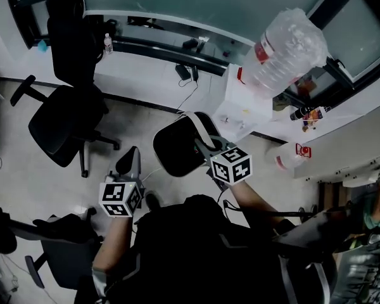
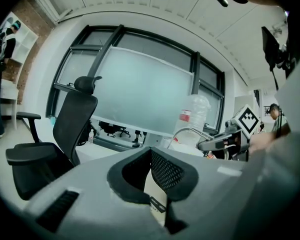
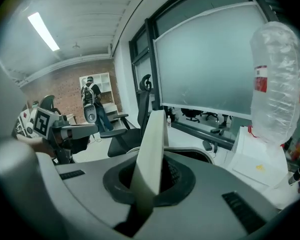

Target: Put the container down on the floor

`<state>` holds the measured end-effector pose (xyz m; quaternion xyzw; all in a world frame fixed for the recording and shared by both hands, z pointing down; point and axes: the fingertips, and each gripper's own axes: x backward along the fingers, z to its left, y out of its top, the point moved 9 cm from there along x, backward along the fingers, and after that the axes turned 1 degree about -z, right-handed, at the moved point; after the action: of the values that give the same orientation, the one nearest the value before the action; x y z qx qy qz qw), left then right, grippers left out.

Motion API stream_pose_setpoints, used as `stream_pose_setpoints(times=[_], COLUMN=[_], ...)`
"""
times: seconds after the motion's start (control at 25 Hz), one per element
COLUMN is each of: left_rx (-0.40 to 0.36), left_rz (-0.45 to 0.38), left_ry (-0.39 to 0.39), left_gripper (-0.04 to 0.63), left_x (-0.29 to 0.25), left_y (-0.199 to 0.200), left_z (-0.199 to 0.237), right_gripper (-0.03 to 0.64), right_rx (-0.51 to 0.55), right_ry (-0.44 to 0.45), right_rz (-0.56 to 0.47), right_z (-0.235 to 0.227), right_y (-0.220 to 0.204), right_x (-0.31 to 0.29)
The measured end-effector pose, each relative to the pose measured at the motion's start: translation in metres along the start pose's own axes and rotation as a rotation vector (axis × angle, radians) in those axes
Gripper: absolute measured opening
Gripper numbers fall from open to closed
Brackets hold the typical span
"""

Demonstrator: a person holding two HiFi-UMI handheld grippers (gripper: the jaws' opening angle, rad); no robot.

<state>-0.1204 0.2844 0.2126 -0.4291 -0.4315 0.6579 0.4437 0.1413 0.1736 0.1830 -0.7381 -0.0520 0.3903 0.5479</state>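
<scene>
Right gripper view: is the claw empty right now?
No, the right claw is shut on the pale wall of the container, which stands between its jaws.

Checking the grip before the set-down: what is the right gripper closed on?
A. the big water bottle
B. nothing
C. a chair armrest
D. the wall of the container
D: in the right gripper view, the right gripper has its jaws shut on the pale wall of the container, while the water bottle is well clear of it, off to the side.
</scene>
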Motion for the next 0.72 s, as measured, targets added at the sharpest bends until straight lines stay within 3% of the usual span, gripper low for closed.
stream_pose_setpoints(times=[0.28,0.72], left_rx=[0.006,-0.017], left_rz=[0.003,0.059], left_ry=[-0.009,0.056], left_gripper=[0.008,0.008], left_x=[-0.015,-0.078], left_y=[0.006,0.020], left_z=[0.018,0.039], right_gripper=[0.008,0.008], right_rx=[-0.005,0.018], right_ry=[0.010,0.095], right_rz=[-0.001,0.000], right_z=[-0.014,-0.063], right_y=[0.023,0.048], right_x=[-0.038,-0.108])
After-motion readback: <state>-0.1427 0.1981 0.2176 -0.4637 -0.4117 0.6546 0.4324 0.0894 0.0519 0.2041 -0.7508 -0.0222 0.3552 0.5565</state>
